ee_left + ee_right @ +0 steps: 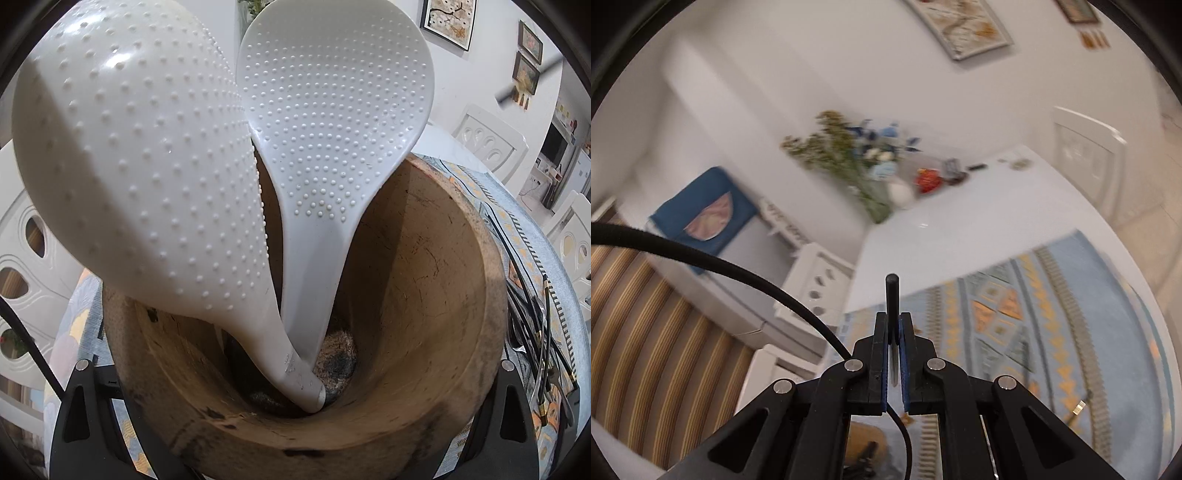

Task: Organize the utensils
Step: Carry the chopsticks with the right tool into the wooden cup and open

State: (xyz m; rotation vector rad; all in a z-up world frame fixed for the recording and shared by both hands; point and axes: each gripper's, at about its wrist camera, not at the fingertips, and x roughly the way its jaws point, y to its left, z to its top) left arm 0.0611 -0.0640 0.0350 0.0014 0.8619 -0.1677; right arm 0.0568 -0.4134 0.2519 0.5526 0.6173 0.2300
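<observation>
- The right gripper [895, 332] is clamped on a thin utensil [892, 295]: a black handle sticks out past the fingertips and a sliver of metal shows between the blue pads [906, 362]. What kind of utensil it is cannot be told, since its working end is hidden.
- The wooden holder [424, 277] sits close under the left wrist camera, with two white dimpled rice paddles [332, 122] standing handle-down inside and leaning toward its left side, heads overlapping.
- The left gripper's fingers [79, 406] flank the near wall of the holder on both sides. The contact itself lies below the frame edge, so whether it is gripping or only bracketing the holder I cannot tell.
- The likely step is carrying the thin utensil to the holder. To do it well, aim for the open right half of the holder, tip the utensil upright before lowering it, and avoid the paddle heads, which could be knocked over.
- More dark utensils [532, 332] lie on the patterned cloth [1015, 314] to the holder's right.
- Only the left view shows the holder's inside and the waiting utensils. Only the right view shows the grip, a black cable [738, 269], the far flowers [849, 155] and the white table [960, 221]; it is blurred.
</observation>
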